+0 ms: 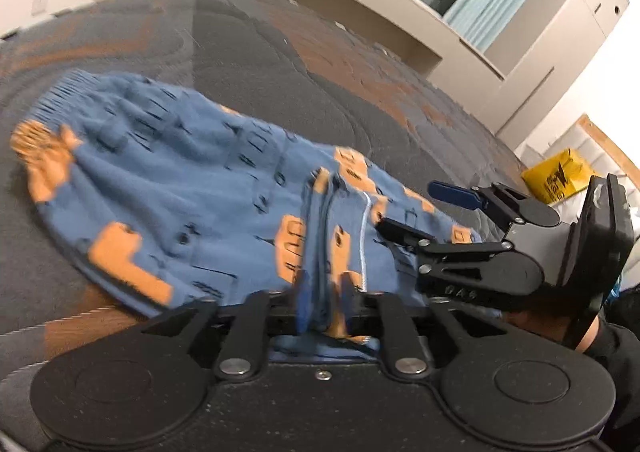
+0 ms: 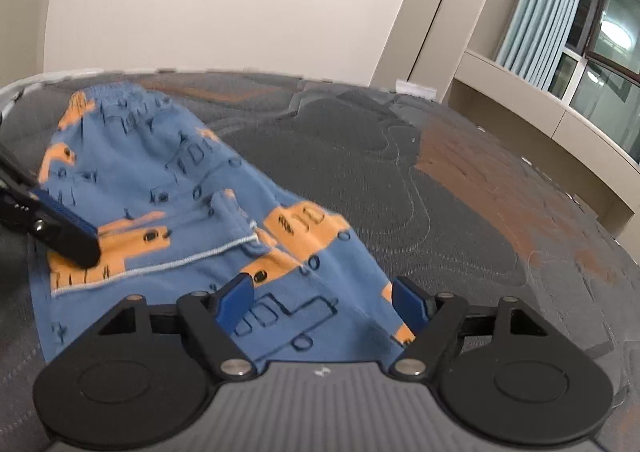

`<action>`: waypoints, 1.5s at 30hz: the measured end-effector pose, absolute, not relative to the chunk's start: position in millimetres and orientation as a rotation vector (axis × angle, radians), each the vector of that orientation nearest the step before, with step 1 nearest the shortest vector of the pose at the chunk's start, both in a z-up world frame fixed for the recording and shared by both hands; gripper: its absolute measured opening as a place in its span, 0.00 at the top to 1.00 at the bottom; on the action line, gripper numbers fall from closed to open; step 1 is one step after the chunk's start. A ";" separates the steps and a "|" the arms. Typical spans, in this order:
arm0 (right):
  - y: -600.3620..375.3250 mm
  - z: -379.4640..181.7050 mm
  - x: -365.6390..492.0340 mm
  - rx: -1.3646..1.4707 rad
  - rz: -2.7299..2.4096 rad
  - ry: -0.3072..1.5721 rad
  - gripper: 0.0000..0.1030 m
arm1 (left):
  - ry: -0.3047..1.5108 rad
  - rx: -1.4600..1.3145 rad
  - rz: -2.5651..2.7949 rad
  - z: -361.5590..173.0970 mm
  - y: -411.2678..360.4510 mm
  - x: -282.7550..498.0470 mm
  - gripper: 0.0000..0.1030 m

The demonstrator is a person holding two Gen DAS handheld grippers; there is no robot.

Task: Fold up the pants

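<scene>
I see the left gripper (image 1: 324, 292) clamped on a bunched fold of the blue pants (image 1: 180, 188) lying on the mattress (image 1: 260, 52). My right gripper (image 2: 324, 304) hangs spread wide over the near hem, gripping nothing. Motion blur smears the print.

The pants (image 2: 188, 188) are small, blue, printed with orange vehicles and dark outlines. They lie spread on the grey-and-orange mattress (image 2: 460, 192), near its edge, the gathered waistband farthest out and a bunched fold with a white-stitched hem lifted at the near end.
</scene>
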State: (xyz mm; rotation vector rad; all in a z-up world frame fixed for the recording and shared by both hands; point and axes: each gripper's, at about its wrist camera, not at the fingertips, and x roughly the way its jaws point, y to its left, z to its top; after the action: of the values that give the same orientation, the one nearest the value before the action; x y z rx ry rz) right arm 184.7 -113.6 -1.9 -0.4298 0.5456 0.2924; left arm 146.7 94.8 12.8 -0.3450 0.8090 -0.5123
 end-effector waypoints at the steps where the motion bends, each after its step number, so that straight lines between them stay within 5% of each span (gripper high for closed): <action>1: -113.5 2.8 185.6 -0.415 0.288 0.542 0.22 | 0.793 -0.348 -0.495 14.8 100.5 144.8 0.48; 8: -93.3 4.6 205.0 -0.397 0.291 0.561 0.07 | 0.697 -0.441 -0.296 25.2 161.7 132.7 0.18; 17: -94.1 17.6 163.2 -0.369 0.214 0.443 0.00 | 0.649 -0.487 -0.118 13.8 216.1 134.7 0.12; 22: -92.7 16.0 124.6 -0.252 0.197 0.418 0.00 | 0.654 -0.507 -0.153 7.5 218.6 154.9 0.26; 36: -64.5 -10.5 115.4 -0.306 0.082 0.456 0.00 | 0.663 -0.483 -0.138 14.1 198.7 173.5 0.28; 45: -65.6 -12.2 117.2 -0.308 0.077 0.459 0.00 | 0.689 -0.491 -0.099 8.8 202.2 179.3 0.70</action>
State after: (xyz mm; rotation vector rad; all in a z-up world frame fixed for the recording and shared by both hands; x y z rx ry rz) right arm 117.2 -65.6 -12.2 -0.3079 0.4593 0.0771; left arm 179.3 202.2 8.8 -0.4908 0.6892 -0.0993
